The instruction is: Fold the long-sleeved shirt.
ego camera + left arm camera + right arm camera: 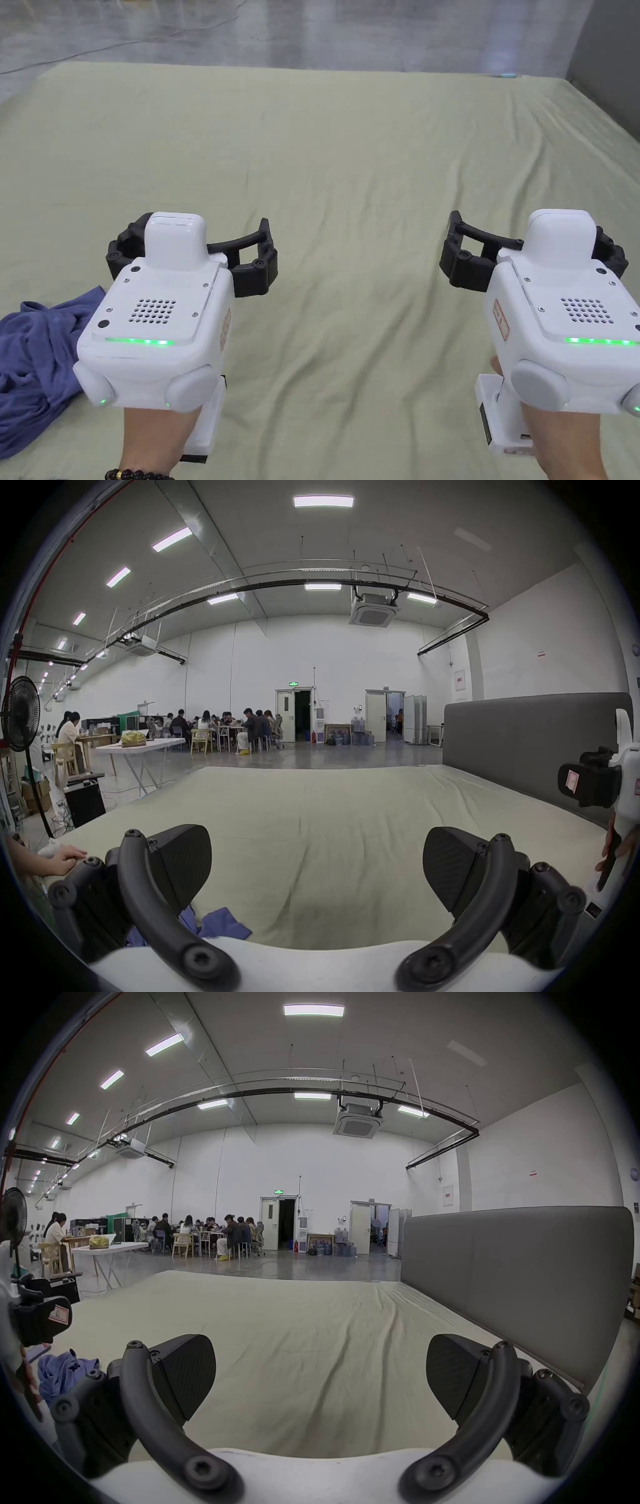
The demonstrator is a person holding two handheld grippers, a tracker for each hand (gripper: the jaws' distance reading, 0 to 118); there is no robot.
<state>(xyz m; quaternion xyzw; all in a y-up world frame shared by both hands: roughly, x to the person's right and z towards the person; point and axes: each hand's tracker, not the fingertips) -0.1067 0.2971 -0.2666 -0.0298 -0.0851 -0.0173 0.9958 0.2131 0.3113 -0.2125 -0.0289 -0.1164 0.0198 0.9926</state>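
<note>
I am holding my left tool (pixel 191 240) and my right tool (pixel 531 244) out over the bed (pixel 350 162), both with jaws spread wide and nothing between them. The two are hovering well apart from each other above the pale green sheet, at about the same height.

The long-sleeved shirt (pixel 34 362) is lying crumpled in a blue heap at the near left edge of the bed, just beside and below my left tool. In the left gripper view a corner of it is peeking out under the left jaw; in the right gripper view it is showing as a bunched pile far to my left, past the other tool. Folding has not begun, as I judge it: the shirt is not yet spread flat.

What is worrying me is the heap itself. With the cloth bunched, I cannot tell where the collar, hem or sleeves are lying, so a pinch could catch several layers at once and drag the shirt up as a knot. It is also sitting close to the edge, so a careless pull may be sliding it off the bed. My right tool is far from it and would be reaching across.
</note>
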